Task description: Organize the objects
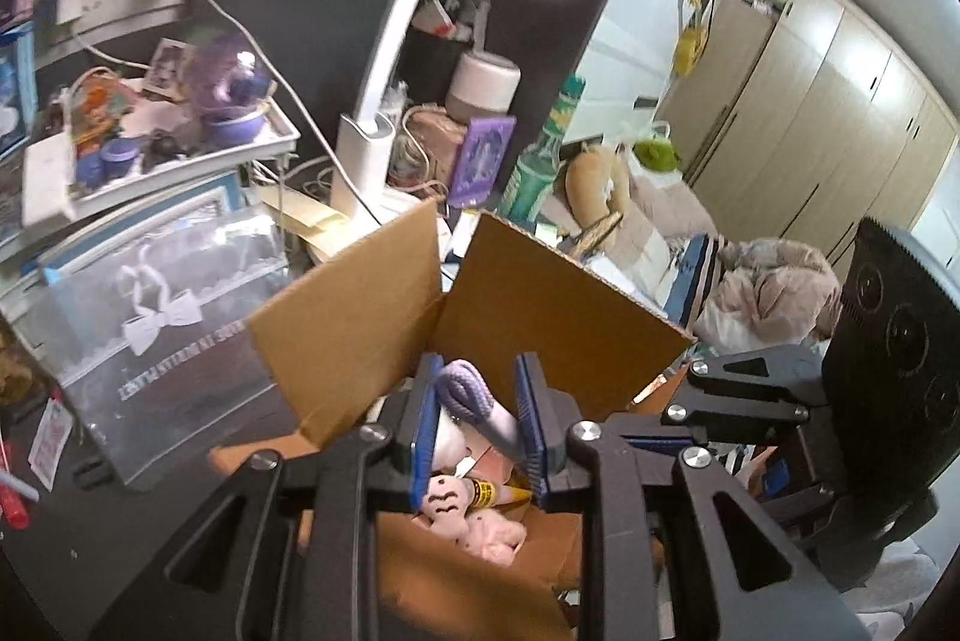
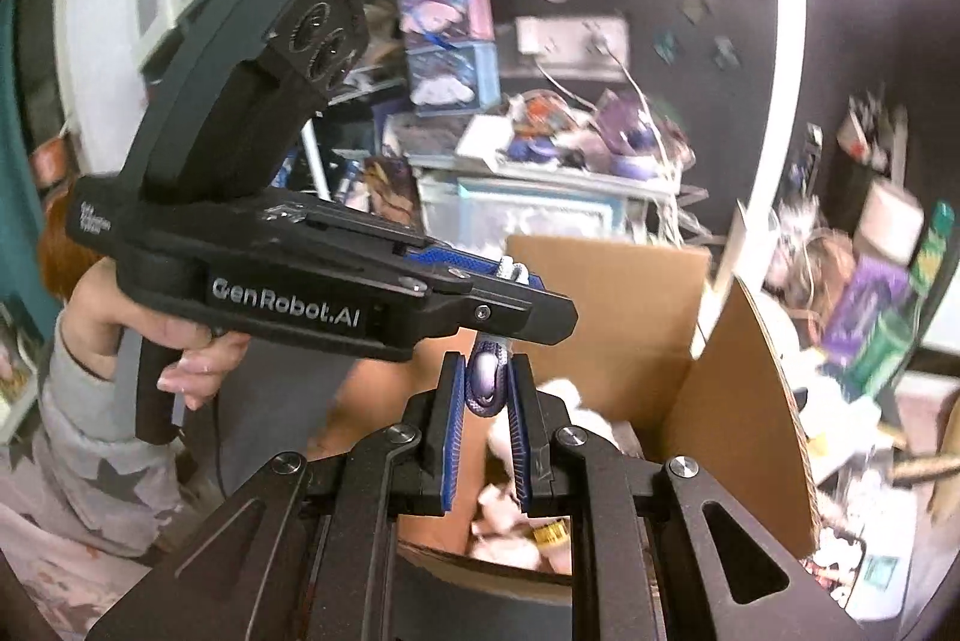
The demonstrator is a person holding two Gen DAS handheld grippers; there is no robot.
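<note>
Both claws were clamped on the same thing. The right claw [image 2: 487, 395] had its blue pads [image 2: 457, 425] pressed together on a loop of purple braided cord [image 2: 487, 380], which ran up toward 12 o'clock into the left claw [image 2: 510, 275], seen from the side and also closed on it. In the left wrist view the left claw [image 1: 480, 425] showed the cord [image 1: 465, 389] lying between its pads [image 1: 425, 431], though the fit looked looser there and I could not tell how firmly it was pinched. The right claw [image 1: 660, 440] sat at 3 o'clock of it, edge-on.

Directly below both claws stood an open cardboard box [image 1: 540, 305], flaps raised toward 12 o'clock, on a cluttered dark worktop [image 1: 180, 521]. Inside lay a pink plush toy [image 1: 456, 506] and a yellow-labelled tube [image 1: 489, 491]. A clear storage case [image 1: 162, 293] stood at 9 o'clock of the box and a white lamp base [image 1: 360, 161] at 11 o'clock.

The step in hand seemed to be carrying the cord, held at 2 points, over the box for stowing. The next move would likely call for lowering it between the flaps and then parting both claws together, so that neither end snagged on a pad or draped over the box wall.
</note>
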